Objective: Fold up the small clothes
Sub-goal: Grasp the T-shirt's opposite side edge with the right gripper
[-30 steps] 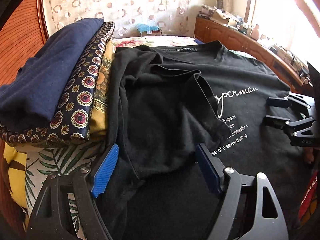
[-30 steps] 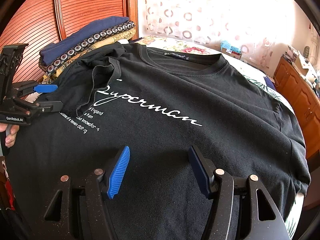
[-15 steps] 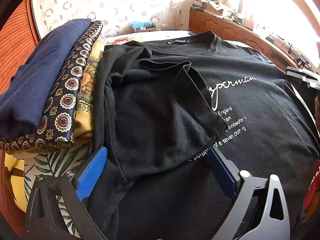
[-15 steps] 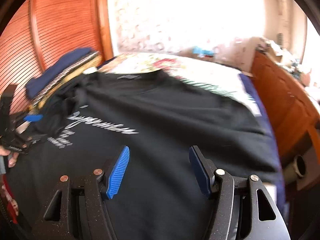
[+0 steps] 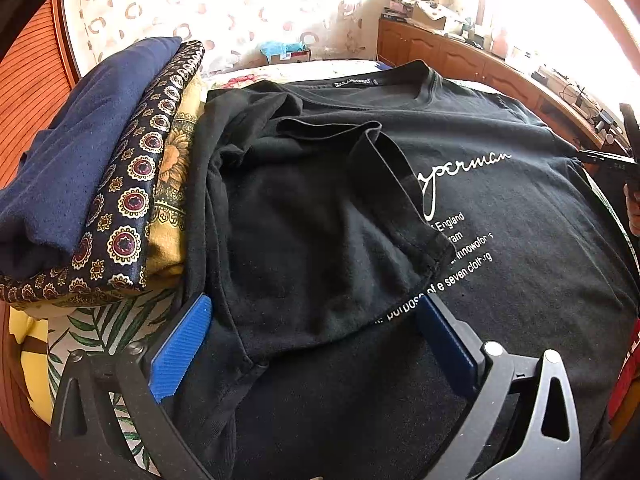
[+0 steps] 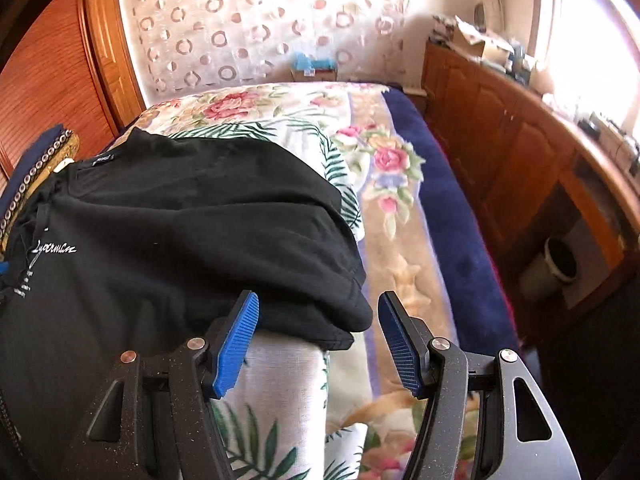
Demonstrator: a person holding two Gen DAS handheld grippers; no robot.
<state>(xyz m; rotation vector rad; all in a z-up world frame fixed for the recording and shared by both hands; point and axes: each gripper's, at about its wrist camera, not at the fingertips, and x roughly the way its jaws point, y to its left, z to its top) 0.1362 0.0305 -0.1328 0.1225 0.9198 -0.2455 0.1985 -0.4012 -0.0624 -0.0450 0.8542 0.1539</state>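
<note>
Lower centre of right view: right tool (image 6: 316,338) open, straddling unfolded sleeve (image 6: 320,304) of shirt (image 6: 168,240) on bed (image 6: 400,208). Left tool (image 5: 314,346) open, farther, over folded sleeve.

Left wrist view sat low over the left side of the black T-shirt (image 5: 500,216), close to the cloth, facing across the bed toward the patterned curtain (image 5: 240,12) and the wooden cabinets (image 5: 460,64). Right wrist view sat at the shirt's right sleeve (image 6: 312,280), close, facing up the floral bedspread (image 6: 384,168) toward the same curtain. Both views shared the shirt, the folded clothes stack (image 5: 100,184), curtain and cabinets.
</note>
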